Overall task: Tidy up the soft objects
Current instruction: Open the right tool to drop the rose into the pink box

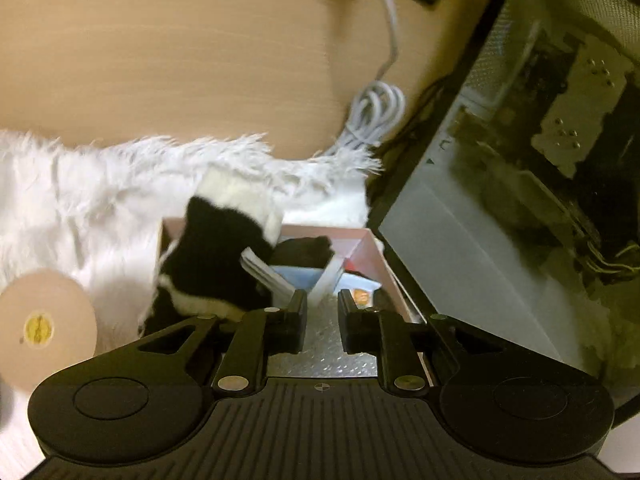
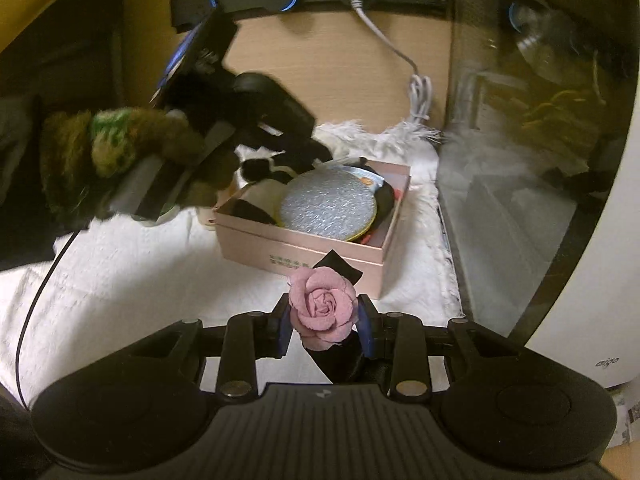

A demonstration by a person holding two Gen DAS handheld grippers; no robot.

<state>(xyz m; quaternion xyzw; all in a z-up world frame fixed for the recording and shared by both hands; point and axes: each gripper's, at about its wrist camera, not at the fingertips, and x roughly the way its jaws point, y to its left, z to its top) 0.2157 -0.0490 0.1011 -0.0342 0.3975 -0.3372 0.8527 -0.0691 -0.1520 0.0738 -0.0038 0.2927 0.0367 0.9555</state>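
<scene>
White shaggy fabric (image 2: 120, 264) covers the desk and cushions the pink box (image 2: 304, 246), the collection point. Right gripper (image 2: 326, 330) pinches a pink felt rose (image 2: 322, 304) just in front of the box, likely for deposit. Left gripper (image 1: 322, 322), fingers slightly parted, holding nothing, hovers over the box beside a black-and-white plush (image 1: 216, 252). "aigo" appears right of the box; the box's print is illegible.

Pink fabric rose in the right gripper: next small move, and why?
Probably carry it forward and up over the pink box's near wall. The right gripper is shut on the pink fabric rose, which sits just short of the box on the white fur mat. The silver disc covers much of the opening, so aim for the right-hand gap.
</scene>
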